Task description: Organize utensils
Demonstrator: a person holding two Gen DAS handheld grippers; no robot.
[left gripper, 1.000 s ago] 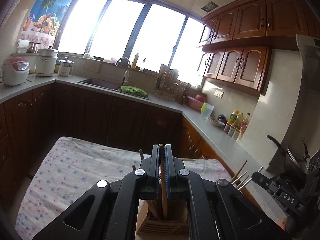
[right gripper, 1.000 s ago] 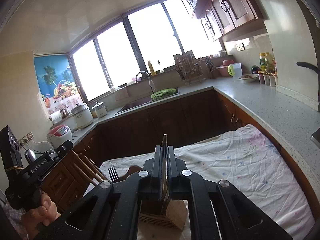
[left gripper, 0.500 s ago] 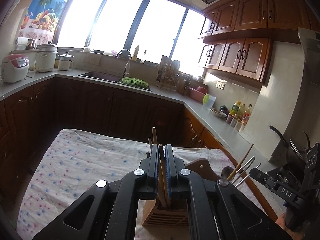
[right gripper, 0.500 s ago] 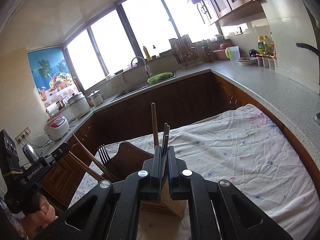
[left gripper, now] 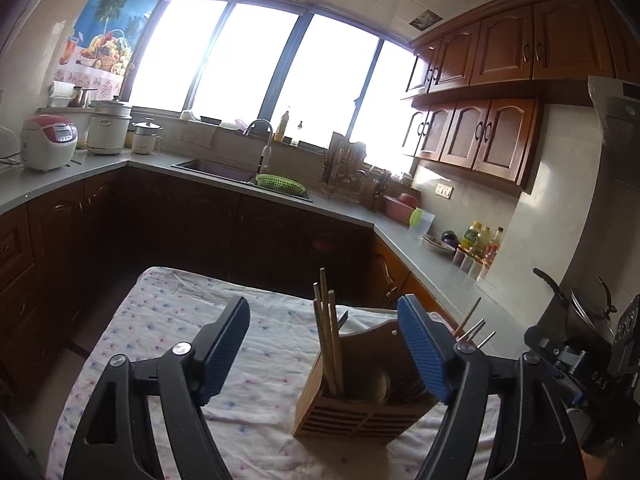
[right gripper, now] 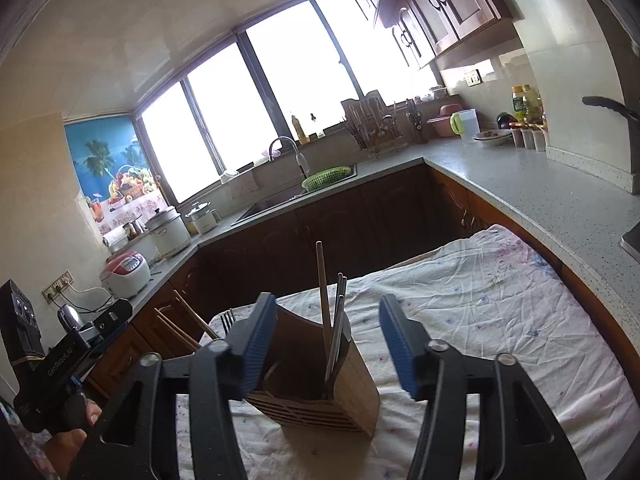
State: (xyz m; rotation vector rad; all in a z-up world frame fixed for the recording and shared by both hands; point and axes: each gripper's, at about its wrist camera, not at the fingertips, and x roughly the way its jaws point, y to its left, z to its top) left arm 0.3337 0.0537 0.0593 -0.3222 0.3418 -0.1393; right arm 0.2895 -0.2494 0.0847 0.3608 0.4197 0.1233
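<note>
Wooden holder (left gripper: 362, 390) upright on cloth-covered table (left gripper: 160, 340), chopsticks (left gripper: 328, 344) & metal ones (right gripper: 338, 320) standing inside. Left gripper (left gripper: 324, 354) & right gripper (right gripper: 328, 346) both spread wide, pinching nothing, either side of holder. Risk: clipping tall sticks w/ a finger on pulling back, tipping holder over.

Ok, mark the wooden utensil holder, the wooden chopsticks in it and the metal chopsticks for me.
wooden utensil holder (left gripper: 352, 420): left wrist view, slatted front wall.
wooden chopsticks (left gripper: 330, 332): left wrist view, mid-shafts above the holder's rim.
metal chopsticks (right gripper: 339, 312): right wrist view, upper shafts above the rim.
</note>
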